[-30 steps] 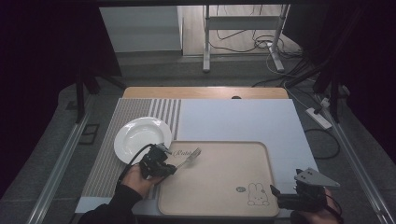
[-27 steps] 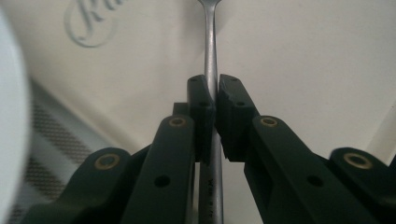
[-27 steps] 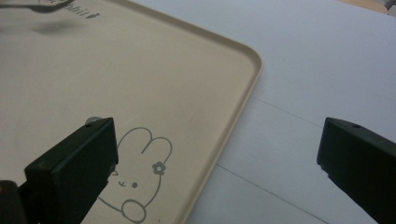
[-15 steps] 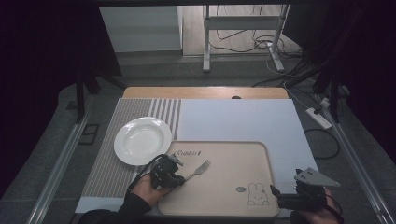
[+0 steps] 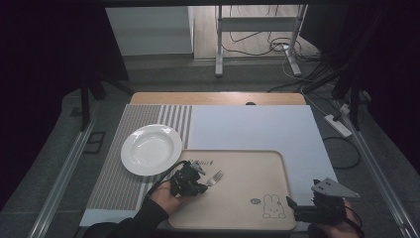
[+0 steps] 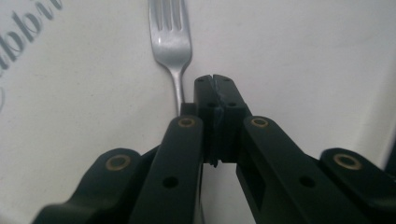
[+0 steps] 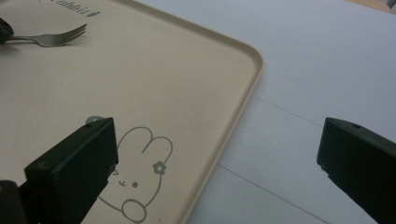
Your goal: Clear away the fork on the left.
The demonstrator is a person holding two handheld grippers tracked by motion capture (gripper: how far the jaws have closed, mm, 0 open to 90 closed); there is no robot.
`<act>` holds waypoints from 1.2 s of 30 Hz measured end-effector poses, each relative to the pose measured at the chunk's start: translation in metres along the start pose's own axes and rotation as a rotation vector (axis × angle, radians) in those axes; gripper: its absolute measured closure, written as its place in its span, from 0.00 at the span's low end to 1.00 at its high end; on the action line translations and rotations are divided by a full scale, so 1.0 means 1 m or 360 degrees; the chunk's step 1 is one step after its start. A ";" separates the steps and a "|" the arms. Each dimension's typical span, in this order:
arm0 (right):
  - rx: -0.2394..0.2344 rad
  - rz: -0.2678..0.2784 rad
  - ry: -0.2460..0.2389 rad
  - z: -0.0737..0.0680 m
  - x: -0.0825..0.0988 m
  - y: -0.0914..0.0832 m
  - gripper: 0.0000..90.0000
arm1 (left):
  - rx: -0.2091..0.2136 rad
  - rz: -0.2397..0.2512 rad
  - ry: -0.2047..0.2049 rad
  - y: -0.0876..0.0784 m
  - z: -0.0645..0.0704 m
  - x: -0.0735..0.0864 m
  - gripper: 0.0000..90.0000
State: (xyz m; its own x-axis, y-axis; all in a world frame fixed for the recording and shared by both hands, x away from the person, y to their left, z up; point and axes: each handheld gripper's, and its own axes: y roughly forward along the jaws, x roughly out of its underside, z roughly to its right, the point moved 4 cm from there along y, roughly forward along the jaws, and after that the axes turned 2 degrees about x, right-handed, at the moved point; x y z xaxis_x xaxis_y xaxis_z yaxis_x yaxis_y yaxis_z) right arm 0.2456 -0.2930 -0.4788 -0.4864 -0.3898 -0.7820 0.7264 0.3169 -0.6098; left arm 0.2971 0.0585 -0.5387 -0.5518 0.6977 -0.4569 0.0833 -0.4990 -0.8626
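A metal fork lies on the beige tray, tines pointing away from my left gripper. In the left gripper view the jaws of the left gripper have just been closing and now meet with nothing between the pads. The fork runs just left of the tips and its handle passes under the left jaw. My right gripper rests at the tray's near right corner, open. Its jaws stand wide over the tray edge, with the fork far off.
A white plate sits on the striped mat left of the tray. A rabbit drawing marks the tray's near right part. A white sheet covers the table beyond the tray. Cables and a metal stand are on the floor behind.
My left gripper has moved right, away from the plate and onto the tray, and the fork has shifted right and nearer with it. The right gripper has stayed put.
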 end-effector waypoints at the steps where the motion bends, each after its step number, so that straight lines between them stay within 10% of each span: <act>1: 0.0000 0.0000 0.0000 0.000 0.000 0.000 0.00 | -0.0012 -0.0020 0.0001 0.003 -0.002 0.000 0.99; 19: -0.0003 0.0006 -0.0005 0.000 0.000 -0.001 0.00 | -0.0165 -0.0018 -0.0168 -0.012 -0.040 0.021 0.99; 36: -0.0003 0.0008 -0.0017 -0.001 0.000 -0.001 0.00 | -0.0172 0.0010 -0.0277 -0.022 -0.056 0.031 0.98</act>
State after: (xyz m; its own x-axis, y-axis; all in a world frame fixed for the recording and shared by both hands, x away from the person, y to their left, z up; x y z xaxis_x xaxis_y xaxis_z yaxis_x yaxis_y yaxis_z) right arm 0.2445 -0.2925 -0.4784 -0.4775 -0.3971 -0.7838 0.7280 0.3205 -0.6060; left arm 0.3242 0.1195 -0.5460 -0.6853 0.5907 -0.4259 0.1706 -0.4383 -0.8825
